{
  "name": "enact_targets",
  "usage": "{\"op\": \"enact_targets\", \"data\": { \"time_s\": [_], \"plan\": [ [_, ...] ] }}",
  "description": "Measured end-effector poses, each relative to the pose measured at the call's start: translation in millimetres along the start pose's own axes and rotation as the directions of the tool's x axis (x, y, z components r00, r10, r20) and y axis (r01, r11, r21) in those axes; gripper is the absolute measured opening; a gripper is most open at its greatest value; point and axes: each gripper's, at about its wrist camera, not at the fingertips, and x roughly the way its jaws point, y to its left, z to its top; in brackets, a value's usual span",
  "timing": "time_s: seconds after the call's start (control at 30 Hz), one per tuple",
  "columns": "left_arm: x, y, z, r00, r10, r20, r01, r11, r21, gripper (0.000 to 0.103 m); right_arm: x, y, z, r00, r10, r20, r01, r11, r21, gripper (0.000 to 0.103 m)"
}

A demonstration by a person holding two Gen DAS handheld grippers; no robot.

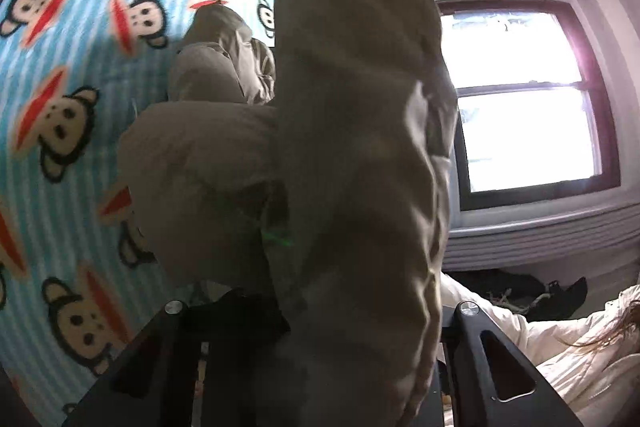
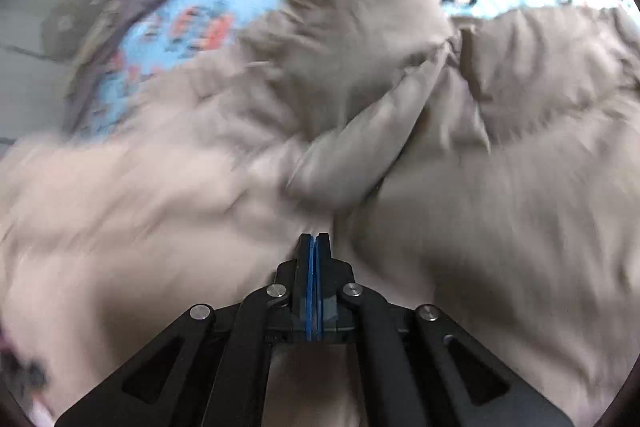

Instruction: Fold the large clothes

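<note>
Left wrist view shows the beige garment (image 1: 352, 147) draped over the left gripper (image 1: 320, 339), grip unclear. Right gripper (image 2: 313, 239) is pressed together at the cloth on the bed (image 1: 60, 67); spreading flat likely comes next.

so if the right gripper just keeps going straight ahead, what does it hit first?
The beige garment. The right gripper has its pads pressed together, with a bunched fold of that fabric right ahead of the tips. The image is blurred, so the gap is unclear. The monkey-print blanket lies farther on.
</note>
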Motion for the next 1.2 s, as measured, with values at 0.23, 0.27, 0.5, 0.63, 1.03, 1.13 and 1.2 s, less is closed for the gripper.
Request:
{"op": "enact_targets", "data": {
  "time_s": [0.23,0.27,0.5,0.63,1.03,1.13,1.2],
  "plan": [
    [18,-38,2,0.997,0.077,-0.002,-0.077,0.997,-0.010,0.028,-41,-23,-116,0.997,0.077,-0.017,-0.077,0.996,0.037,0.000],
    [24,-48,2,0.996,0.093,-0.006,-0.093,0.996,-0.011,0.028,-31,-28,-122,0.995,0.093,-0.034,-0.090,0.994,0.069,0.000],
    [134,-168,12,0.953,0.287,-0.096,-0.266,0.946,0.188,0.032,6,-73,-125,0.956,0.291,-0.021,-0.279,0.933,0.226,0.000],
    [209,-220,6,0.931,0.344,-0.125,-0.287,0.898,0.335,0.067,-8,-101,-128,0.913,0.407,-0.009,-0.385,0.870,0.307,0.000],
    [380,-225,18,0.905,0.339,-0.258,-0.234,0.902,0.364,0.080,-175,-214,-176,0.942,0.185,0.280,-0.281,0.890,0.359,0.076],
    [391,-233,11,0.893,0.366,-0.262,-0.249,0.887,0.390,0.080,-196,-215,-181,0.912,0.227,0.342,-0.346,0.874,0.342,0.076],
    [400,-235,11,0.881,0.391,-0.268,-0.262,0.873,0.411,0.080,-200,-217,-183,0.894,0.262,0.364,-0.389,0.858,0.336,0.076]
  ]
}}
